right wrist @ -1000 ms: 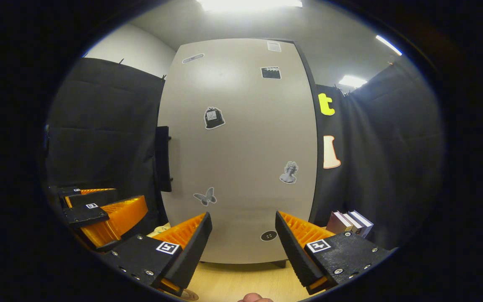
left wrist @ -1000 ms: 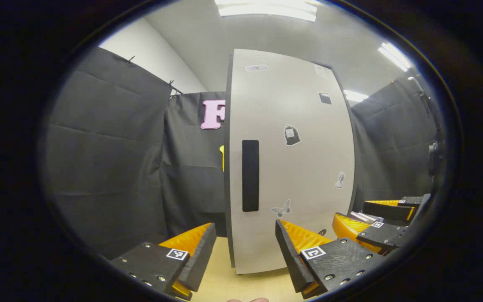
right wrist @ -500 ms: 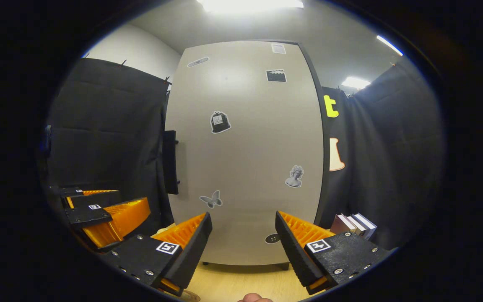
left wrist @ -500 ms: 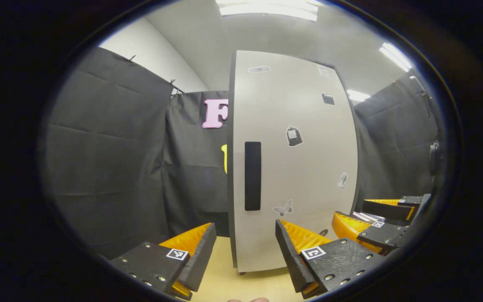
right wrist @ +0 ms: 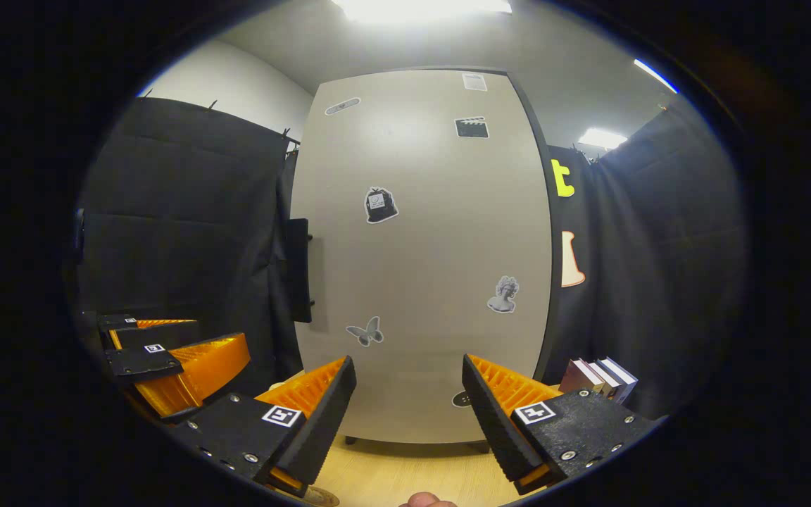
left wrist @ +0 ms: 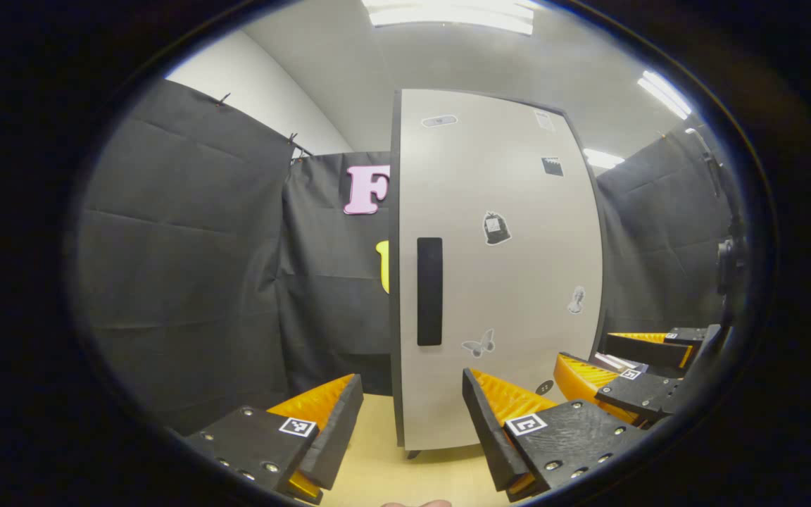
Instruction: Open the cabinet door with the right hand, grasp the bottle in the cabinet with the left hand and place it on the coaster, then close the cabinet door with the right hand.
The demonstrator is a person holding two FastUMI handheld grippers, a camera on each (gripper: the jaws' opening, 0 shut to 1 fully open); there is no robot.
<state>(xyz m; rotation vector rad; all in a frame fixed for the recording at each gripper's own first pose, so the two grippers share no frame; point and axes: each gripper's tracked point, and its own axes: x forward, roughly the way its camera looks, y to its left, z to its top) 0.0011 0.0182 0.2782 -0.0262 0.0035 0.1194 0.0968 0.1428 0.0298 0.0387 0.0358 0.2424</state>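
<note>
Centrally, one shut cabinet door (right wrist: 423,267) carries six stickers and one handle (left wrist: 429,291); any writing is illegible. Both the left gripper (left wrist: 412,422) and right gripper (right wrist: 409,415) are spread, empty; three books (right wrist: 599,377) stand lower right.

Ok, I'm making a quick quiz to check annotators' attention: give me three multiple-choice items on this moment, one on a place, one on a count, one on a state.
1. The black handle sits where on the cabinet door?
A. near its left edge
B. at its centre
C. near its right edge

2. How many books stand right of the cabinet?
A. one
B. three
C. six

3. The cabinet door is:
A. wide open
B. shut
C. removed

Answers:
1 A, the handle hugs the left edge.
2 B, three spines show in the right gripper view.
3 B, the door covers the front and nothing inside shows.
</note>
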